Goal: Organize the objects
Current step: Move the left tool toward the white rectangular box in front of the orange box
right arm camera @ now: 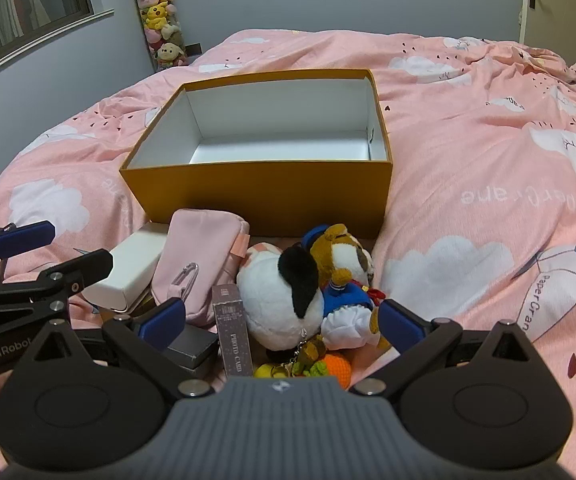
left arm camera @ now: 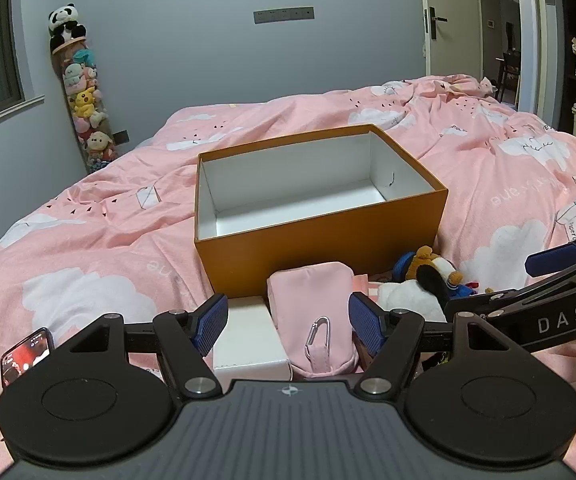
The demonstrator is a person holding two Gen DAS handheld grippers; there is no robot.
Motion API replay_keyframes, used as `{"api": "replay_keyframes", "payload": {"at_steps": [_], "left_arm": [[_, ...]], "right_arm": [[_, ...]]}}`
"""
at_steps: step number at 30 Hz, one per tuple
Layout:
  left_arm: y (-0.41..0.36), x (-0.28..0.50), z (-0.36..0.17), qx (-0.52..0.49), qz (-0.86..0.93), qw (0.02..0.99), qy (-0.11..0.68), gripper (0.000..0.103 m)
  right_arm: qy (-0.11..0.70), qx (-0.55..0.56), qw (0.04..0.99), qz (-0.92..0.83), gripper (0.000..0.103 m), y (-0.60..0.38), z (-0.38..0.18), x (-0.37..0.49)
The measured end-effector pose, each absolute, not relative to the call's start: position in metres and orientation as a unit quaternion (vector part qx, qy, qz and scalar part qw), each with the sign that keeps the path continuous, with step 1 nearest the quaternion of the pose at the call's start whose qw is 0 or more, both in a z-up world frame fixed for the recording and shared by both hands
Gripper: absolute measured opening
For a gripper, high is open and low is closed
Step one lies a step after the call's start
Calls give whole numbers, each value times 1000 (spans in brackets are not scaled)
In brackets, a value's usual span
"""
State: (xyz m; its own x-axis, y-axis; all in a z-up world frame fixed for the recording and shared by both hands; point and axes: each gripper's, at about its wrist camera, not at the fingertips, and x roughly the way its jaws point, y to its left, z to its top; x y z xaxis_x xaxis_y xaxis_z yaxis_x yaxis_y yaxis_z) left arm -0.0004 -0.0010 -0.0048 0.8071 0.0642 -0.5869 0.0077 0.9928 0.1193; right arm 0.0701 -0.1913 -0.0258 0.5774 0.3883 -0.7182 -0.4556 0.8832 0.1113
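Both wrist cameras look forward and down over the bed [left arm camera: 108,232] from its near edge, close to the clutter. The left view faces the box [left arm camera: 319,248] from left of centre, the right from further right. Both share box [right arm camera: 264,192], pouch [left arm camera: 311,300] and plush [right arm camera: 284,300].

Orange box [right arm camera: 256,188] with white inside — pink pouch [right arm camera: 196,256], pink cloud-printed bedspread [right arm camera: 467,200], black-and-white plush [right arm camera: 284,300].
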Motion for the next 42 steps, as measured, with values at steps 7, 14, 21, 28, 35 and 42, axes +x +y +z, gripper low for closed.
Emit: {"api": "replay_keyframes", "payload": {"at_steps": [7,14,21,28,35,42], "left_arm": [[-2,0,-5,58,16,948,311,80],[-3,0,-5,59,16,947,315,80],[-4,0,-5,60,13,947,317,79],[5,6,-6,38,-1,939,343,76],[34,20,-13,-12,-20,913,407,66],[58,52,-20,-28,-28,884,466,68]], "right_arm": [[395,-44,886,237,102,-190,-27,69],[397,-42,886,237,102,-190,-27,69],[399,-39,885,238,102,-190,-27,69],[407,-33,879,245,102,-191,-28,73],[415,-36,867,275,89,-185,-30,81],[427,-77,835,338,72,-157,-28,101]]}}
